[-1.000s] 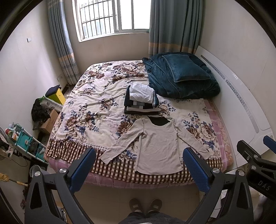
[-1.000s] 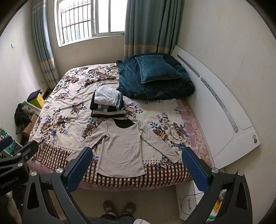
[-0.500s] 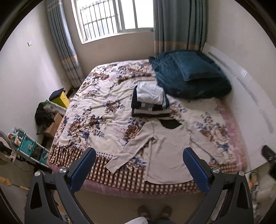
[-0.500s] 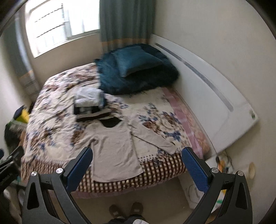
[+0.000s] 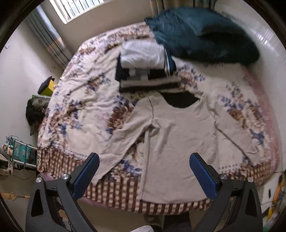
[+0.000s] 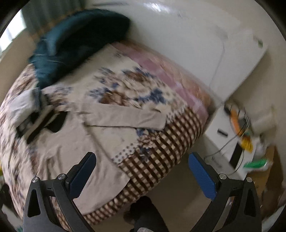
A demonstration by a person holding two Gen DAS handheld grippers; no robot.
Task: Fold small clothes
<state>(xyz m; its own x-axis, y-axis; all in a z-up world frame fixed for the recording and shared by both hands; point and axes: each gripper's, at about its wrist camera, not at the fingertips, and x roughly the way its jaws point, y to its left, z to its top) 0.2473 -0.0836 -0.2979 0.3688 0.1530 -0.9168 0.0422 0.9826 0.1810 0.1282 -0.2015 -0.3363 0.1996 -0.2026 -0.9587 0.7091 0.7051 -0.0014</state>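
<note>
It was a home bedroom, shown by the bed with its floral bedspread filling the room, a teal quilt heaped at the far right by the white headboard, a barred window with curtains beyond, and folded clothes stacked mid-bed.

Beige shirt flat on bed

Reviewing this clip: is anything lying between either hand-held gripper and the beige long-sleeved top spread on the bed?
Nothing visible does. The beige top lies flat and uncovered at the bed's near edge; the left hand-held gripper and right hand-held gripper are both open with clear space ahead. The folded pile sits beyond its collar.
</note>
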